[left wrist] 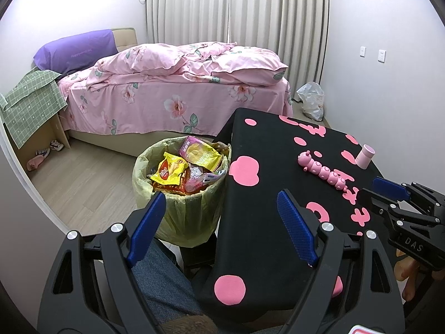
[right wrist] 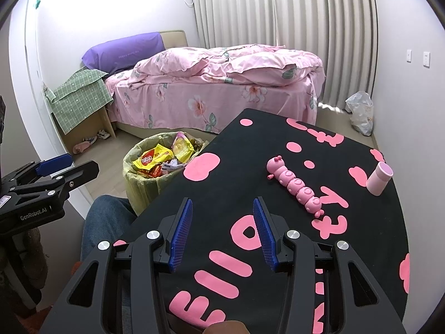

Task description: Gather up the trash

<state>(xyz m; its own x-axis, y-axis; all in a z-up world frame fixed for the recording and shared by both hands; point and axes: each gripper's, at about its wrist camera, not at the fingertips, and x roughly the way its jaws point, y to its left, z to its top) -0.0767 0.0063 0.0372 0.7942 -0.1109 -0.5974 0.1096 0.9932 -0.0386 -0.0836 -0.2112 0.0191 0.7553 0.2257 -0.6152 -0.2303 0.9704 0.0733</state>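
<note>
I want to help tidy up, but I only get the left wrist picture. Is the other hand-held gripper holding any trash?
Observer: No. The right hand-held gripper is open over the table, with nothing between its pads.
Child: Is there trash on the table close to the person, where I can't see?
Observer: None shows there. That near part only has big pink letters on the black cloth.
Child: What does the yellow wrapper say?
Observer: The yellow wrapper lying on top in the bin reads "nabati" in a red oval.
</note>
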